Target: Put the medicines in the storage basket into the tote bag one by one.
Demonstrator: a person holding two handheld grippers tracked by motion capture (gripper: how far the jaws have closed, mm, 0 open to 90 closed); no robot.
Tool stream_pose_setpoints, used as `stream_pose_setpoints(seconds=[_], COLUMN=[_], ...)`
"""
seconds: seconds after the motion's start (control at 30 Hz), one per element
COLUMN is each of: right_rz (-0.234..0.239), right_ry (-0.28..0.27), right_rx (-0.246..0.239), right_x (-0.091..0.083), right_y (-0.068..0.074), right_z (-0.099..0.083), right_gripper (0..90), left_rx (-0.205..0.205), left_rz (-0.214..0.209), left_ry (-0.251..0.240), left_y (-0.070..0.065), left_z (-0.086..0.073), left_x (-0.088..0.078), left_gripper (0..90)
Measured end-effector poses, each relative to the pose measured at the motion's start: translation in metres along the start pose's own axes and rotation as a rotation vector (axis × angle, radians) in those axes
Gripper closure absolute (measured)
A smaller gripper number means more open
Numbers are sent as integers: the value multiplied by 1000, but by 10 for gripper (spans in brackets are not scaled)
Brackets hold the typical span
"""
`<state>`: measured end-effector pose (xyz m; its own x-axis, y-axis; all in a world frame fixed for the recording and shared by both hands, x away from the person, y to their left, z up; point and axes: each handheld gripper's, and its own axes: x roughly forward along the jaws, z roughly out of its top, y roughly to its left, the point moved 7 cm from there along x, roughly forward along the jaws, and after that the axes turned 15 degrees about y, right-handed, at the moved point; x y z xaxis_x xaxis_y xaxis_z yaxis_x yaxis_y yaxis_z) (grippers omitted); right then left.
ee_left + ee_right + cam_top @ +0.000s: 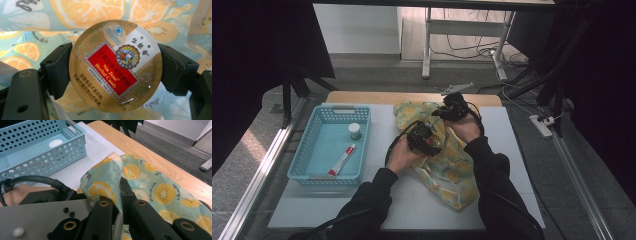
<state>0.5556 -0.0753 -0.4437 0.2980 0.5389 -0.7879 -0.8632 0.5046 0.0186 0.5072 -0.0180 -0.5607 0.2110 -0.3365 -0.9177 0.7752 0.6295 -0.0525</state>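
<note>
Grey floor and a white-topped table [512, 150], seen from above. Left gripper [428, 139] sits over the fruit-print bag [447, 170]; right gripper [451, 107] is just beyond it, at the bag's far edge. Well off to the left gripper's left, a blue basket [312, 150] holds a small jar [355, 131] and a tube [343, 159].

Left gripper view: jaws clamped on opposite edges of a round candy tin [115, 65], label up, bag fabric behind. Probably just lifted out of the bag.

Right gripper view: right gripper [117, 207] pinched shut on a raised fold of bag [160, 190], likely keeping the mouth open for the other hand. Basket [37, 152] lies beyond the jaws.
</note>
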Motion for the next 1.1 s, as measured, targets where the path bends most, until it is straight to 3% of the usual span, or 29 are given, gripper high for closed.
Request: stream_pose_setpoints(seconds=[0.17, 0.53, 0.8, 0.93, 1.1], right_rz=[-3, -7, -2, 6, 16], right_ry=[2, 0, -1, -1, 0], right_rx=[4, 17, 19, 17, 9], right_x=[1, 0, -2, -2, -1], right_y=[-2, -6, -6, -5, -1], right_z=[-1, -4, -4, -5, -5], right_gripper=[894, 894, 894, 894, 893], left_rx=[-9, 11, 25, 7, 4], left_rz=[21, 13, -24, -45, -38], left_ry=[8, -20, -61, -91, -109], left_y=[3, -3, -13, -18, -21], left_z=[0, 0, -2, -6, -13], left_x=[7, 5, -10, -20, -38], left_gripper=[202, 122, 80, 69, 49])
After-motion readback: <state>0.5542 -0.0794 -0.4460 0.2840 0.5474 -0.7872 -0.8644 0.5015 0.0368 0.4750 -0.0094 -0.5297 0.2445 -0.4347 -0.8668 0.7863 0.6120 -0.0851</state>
